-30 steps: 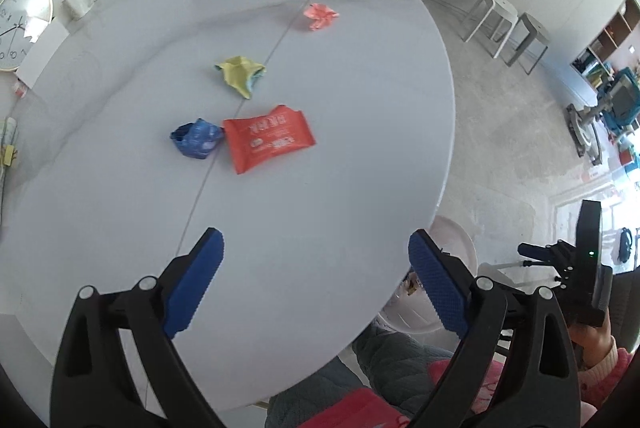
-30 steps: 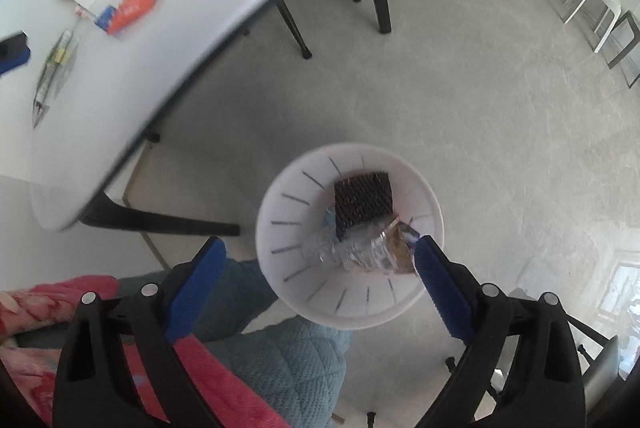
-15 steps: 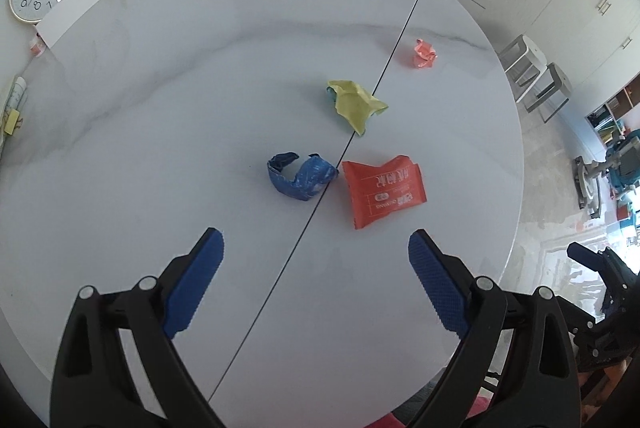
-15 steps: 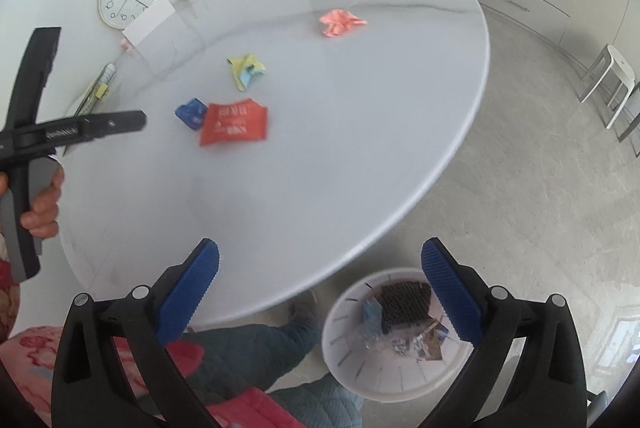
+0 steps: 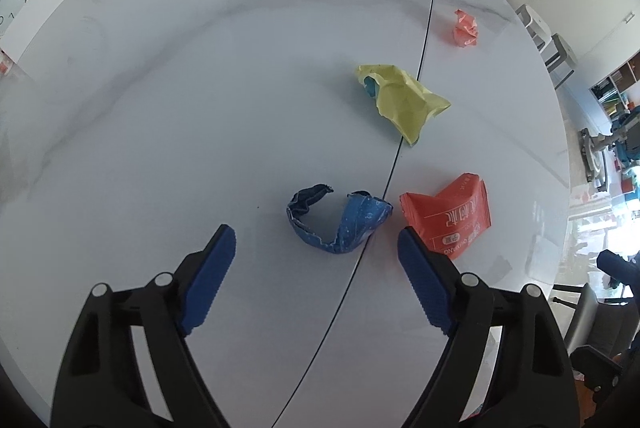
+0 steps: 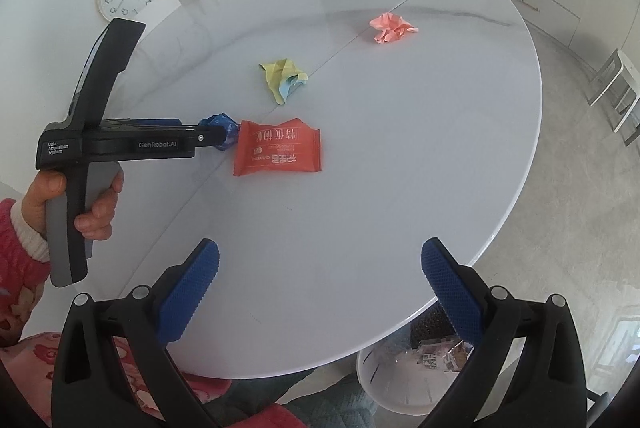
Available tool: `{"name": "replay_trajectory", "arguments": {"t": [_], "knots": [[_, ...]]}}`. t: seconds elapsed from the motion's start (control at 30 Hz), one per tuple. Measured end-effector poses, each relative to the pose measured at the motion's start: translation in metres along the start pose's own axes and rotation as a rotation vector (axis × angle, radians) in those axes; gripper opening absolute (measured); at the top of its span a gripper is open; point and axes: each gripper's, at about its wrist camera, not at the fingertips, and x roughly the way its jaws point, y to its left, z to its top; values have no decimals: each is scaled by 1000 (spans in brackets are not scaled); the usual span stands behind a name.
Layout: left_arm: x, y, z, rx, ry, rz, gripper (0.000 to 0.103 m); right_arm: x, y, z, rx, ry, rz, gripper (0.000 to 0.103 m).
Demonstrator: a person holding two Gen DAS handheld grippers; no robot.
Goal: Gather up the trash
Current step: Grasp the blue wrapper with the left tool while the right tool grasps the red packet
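Your left gripper (image 5: 316, 242) points down at the white table (image 5: 160, 132), jaws closing, with the blue wrapper (image 5: 340, 222) lying just ahead between the fingertips; the pads do not yet touch it. The red packet (image 5: 448, 218) lies just beside the wrapper, partly behind the right-side finger. The yellow paper (image 5: 404, 100) sits farther out, and the pink paper ball (image 5: 466, 28) beyond it. Your right gripper (image 6: 320, 272) hovers over the table's near edge, jaws wide apart and empty. The white bin (image 6: 400, 380) stands on the floor below that edge, holding scraps.
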Motion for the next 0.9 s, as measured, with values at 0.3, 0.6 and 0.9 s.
{"name": "replay_trajectory", "arguments": {"t": [0.3, 0.6, 0.9], "knots": [[15, -3, 3, 53, 13, -10, 49, 11, 10, 10, -32, 20, 1, 101], [10, 7, 1, 27, 5, -38, 34, 35, 41, 38, -425, 53, 67, 101], [-14, 26, -17, -114, -23, -45, 34, 83, 81, 66, -1032, 179, 59, 100]]}}
